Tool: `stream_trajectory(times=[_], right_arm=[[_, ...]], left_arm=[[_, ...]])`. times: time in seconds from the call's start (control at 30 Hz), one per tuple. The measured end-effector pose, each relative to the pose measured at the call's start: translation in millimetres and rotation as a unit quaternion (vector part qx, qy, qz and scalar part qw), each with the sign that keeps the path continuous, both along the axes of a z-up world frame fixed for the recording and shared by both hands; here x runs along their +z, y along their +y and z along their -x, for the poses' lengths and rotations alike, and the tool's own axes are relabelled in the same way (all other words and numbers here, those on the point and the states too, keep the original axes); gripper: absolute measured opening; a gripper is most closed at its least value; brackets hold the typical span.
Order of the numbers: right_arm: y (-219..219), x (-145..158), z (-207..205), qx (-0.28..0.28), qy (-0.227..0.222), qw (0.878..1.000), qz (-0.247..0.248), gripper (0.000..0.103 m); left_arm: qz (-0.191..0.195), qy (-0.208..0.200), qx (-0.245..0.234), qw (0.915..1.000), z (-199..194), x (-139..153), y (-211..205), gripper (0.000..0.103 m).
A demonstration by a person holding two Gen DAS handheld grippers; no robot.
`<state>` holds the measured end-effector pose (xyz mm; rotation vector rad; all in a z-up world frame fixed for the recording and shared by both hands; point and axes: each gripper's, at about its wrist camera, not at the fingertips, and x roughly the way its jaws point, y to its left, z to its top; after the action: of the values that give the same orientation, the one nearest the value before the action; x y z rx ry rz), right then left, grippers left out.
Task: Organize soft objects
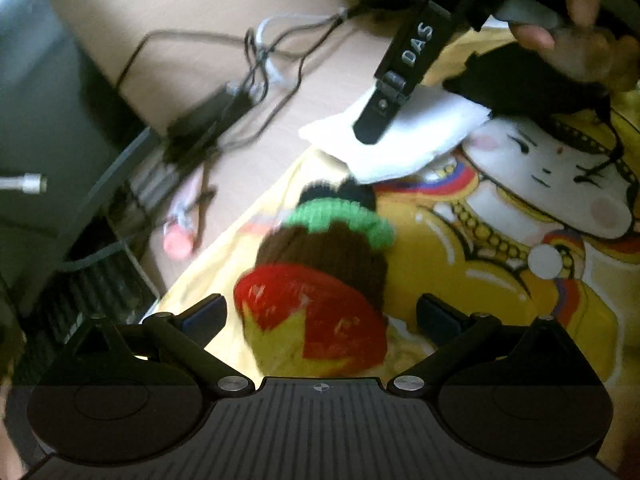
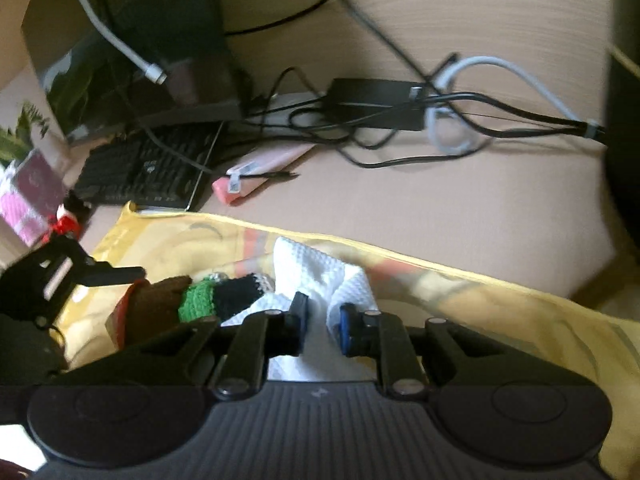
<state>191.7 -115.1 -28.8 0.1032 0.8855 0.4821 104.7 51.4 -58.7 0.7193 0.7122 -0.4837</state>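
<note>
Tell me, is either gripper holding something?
The right gripper pinches the white waffle-textured cloth at a bunched fold near its edge. The left gripper is open around the knitted toy, holding nothing.

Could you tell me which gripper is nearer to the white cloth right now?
Right. The right gripper has its fingers closed on the white cloth. The left gripper is open around the knitted toy, short of the cloth.

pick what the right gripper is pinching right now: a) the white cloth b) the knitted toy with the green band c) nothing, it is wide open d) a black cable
a: in the right wrist view the right gripper is closed on a bunched fold of the white cloth, while the knitted toy lies off to its left, untouched by it.
</note>
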Motion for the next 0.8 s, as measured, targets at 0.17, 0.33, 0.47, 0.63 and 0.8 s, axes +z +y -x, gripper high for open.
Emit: stream_trajectory(times=[0.17,0.33,0.47,0.63,0.8], right_arm=[[-19.6,13.6,18.5,-0.029,-0.010,0.999,-0.015,0.018],[-21.0,23.6,32.5,-0.023,-0.019,0.999,-0.038,0.018],[-21.0,31.6,43.5,-0.015,-0.026,0.998,-0.058,0.018],[-20.9,41.6,57.2,-0.005,-0.034,0.996,-0.083,0.018],[13.1,37.1,70.2,0.068,-0.031,0.995,-0.064,0.018]], left_arm=[[0.031,0.030,0.030,0.9986,-21.4,9.0,1.9,0.075],[0.193,0.132,0.139,0.9623,-45.5,31.5,25.8,0.074],[0.386,0.236,0.223,0.8638,-48.2,34.4,50.8,0.074],[0.424,0.262,0.307,0.8106,-32.4,16.7,60.5,0.075],[0.452,0.260,0.365,0.7711,-18.4,8.4,85.1,0.079]])
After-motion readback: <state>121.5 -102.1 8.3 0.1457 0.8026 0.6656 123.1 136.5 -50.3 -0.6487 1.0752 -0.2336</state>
